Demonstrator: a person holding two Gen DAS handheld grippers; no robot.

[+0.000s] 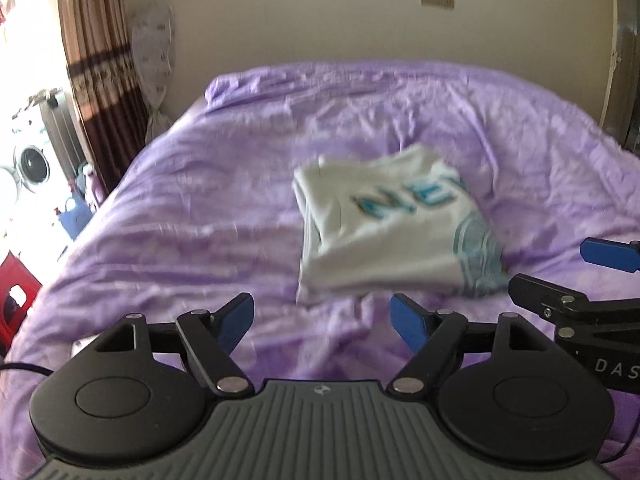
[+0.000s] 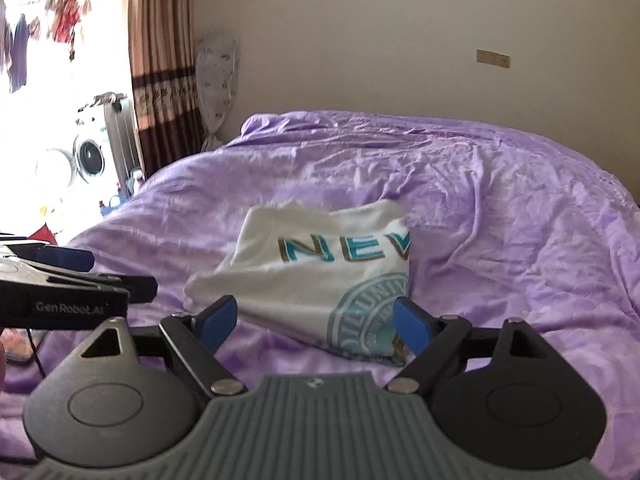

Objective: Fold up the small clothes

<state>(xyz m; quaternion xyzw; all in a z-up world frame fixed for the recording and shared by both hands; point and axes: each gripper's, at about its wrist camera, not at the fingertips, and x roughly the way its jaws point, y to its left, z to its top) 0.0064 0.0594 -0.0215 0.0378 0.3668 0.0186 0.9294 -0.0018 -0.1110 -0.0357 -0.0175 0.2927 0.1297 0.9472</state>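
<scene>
While folded, soft white tee, wrinkly purple sheet

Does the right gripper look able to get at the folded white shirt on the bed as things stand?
Probably yes. The right gripper is open, and the folded white shirt lies straight ahead on the purple bedspread with nothing between them. The left gripper sits off to the side.

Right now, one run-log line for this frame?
state: white T-shirt folded on purple bedspread | left gripper open, empty | right gripper open, empty
</scene>
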